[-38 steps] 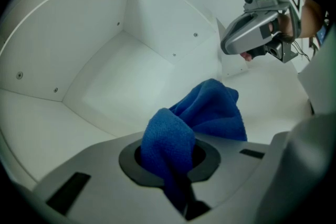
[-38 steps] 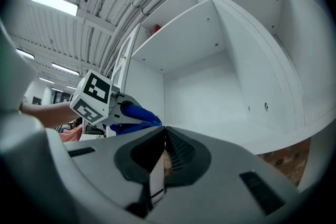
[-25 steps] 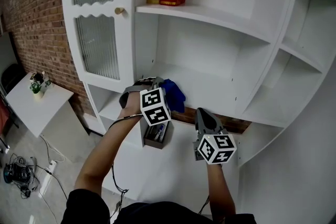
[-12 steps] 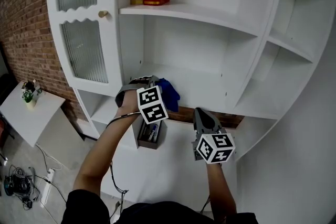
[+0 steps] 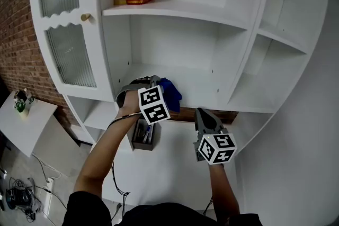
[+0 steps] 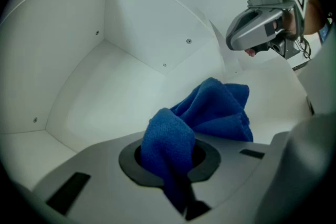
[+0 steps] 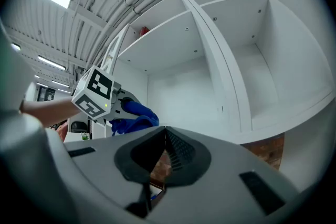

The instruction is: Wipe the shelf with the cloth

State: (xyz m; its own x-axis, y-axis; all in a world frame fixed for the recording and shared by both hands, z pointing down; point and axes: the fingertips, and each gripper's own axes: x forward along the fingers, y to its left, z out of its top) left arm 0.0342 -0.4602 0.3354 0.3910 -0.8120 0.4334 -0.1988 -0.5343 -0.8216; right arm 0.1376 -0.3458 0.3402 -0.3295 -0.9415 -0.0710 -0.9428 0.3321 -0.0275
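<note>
Your left tool [image 5: 159, 85] holds the blue cloth [image 5: 172, 93] at the front edge of the white shelf [image 5: 204, 90]. Your right tool [image 5: 203, 113] hangs lower, apart from it, short of the shelf.

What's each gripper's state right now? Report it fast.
Left gripper: closed on the blue cloth.
Right gripper: closed, nothing between its jaws.

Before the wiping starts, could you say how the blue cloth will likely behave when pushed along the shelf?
Probably floppy: the blue cloth droops in folds from the left hand-held gripper. It looks light and plush, so it may bunch rather than glide on the shelf.
</note>
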